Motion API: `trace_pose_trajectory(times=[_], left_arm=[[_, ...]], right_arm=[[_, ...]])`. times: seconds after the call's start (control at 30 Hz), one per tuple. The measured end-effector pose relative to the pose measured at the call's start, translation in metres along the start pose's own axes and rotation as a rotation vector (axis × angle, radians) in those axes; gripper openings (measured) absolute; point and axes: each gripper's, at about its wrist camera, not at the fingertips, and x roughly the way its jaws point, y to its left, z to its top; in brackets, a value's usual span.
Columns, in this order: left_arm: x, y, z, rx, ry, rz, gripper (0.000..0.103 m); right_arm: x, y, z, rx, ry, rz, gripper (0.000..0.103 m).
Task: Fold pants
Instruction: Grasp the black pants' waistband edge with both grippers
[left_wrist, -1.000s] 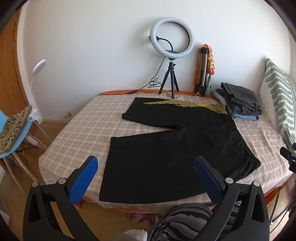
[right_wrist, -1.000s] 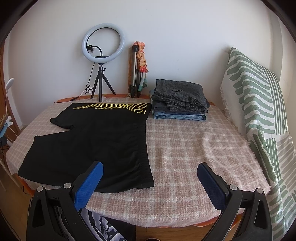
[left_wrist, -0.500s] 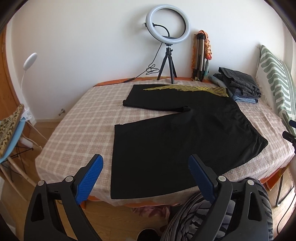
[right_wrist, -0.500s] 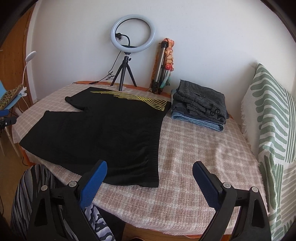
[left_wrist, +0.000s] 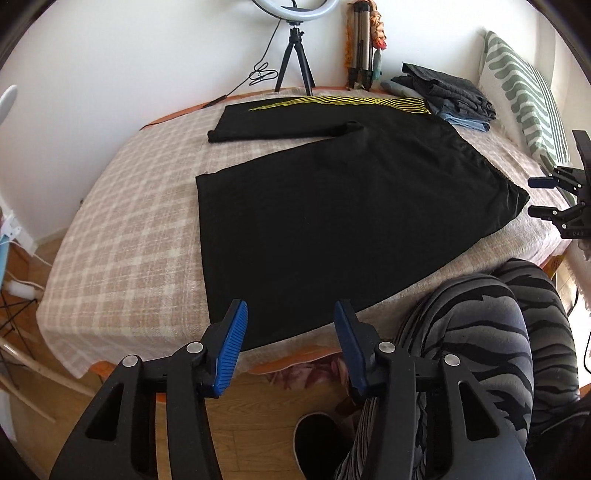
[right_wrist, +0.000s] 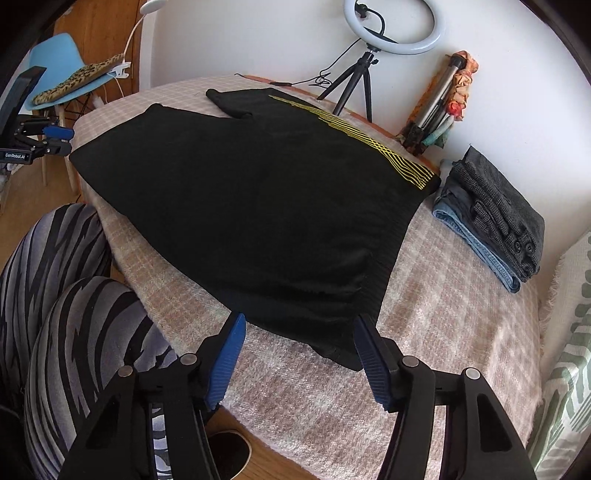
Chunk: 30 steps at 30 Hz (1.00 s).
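Black pants (left_wrist: 351, 199) with yellow stripes lie spread flat on the checked bed cover (left_wrist: 122, 236), legs to the left, waistband to the right. My left gripper (left_wrist: 290, 325) is open and empty, just above the near leg's hem corner. My right gripper (right_wrist: 299, 334) is open and empty, over the near corner of the waistband (right_wrist: 384, 273). The pants show in the right wrist view (right_wrist: 258, 192) too. The right gripper shows at the right edge of the left wrist view (left_wrist: 554, 199), and the left gripper at the left edge of the right wrist view (right_wrist: 40, 142).
A stack of folded pants (right_wrist: 495, 218) sits at the far right of the bed. A ring light on a tripod (right_wrist: 369, 70) and a folded tripod (right_wrist: 436, 107) stand against the wall. A striped pillow (left_wrist: 524, 99) lies right. A blue chair (right_wrist: 62, 74) stands left. My legs (left_wrist: 480, 350) are at the bed's front edge.
Both grippers have dropped and moved in toward the near edge of the pants, the left to the leg hem, the right to the waistband corner. Their jaws have narrowed but stay open.
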Motion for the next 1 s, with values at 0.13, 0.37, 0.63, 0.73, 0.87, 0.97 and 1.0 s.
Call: trace_pose_trajectory(times=[0.13, 0.37, 0.63, 0.73, 0.87, 0.97, 1.0], left_arm=[[0.004, -0.008, -0.008, 0.119, 0.021, -0.002, 0.047], [0.022, -0.019, -0.017, 0.316, 0.053, 0.070, 0.047], [0.037, -0.021, -0.021, 0.420, 0.043, 0.123, 0.043], [0.035, -0.017, -0.016, 0.409, 0.032, 0.115, 0.028], [0.031, -0.012, -0.012, 0.387, 0.026, 0.060, 0.020], [0.024, -0.010, -0.010, 0.357, -0.006, 0.033, 0.003], [0.022, -0.009, -0.008, 0.335, -0.017, 0.029, 0.003]], right_arm=[[0.013, 0.004, 0.001, -0.058, 0.033, 0.020, 0.061], [0.029, 0.000, 0.006, -0.091, 0.066, 0.039, 0.058], [0.036, -0.003, 0.014, -0.080, 0.077, 0.070, 0.042], [0.038, -0.003, 0.015, -0.070, 0.077, 0.078, 0.035], [0.039, -0.001, 0.017, -0.069, 0.075, 0.079, 0.029], [0.038, 0.001, 0.018, -0.071, 0.072, 0.069, 0.021], [0.038, 0.002, 0.019, -0.071, 0.071, 0.067, 0.018]])
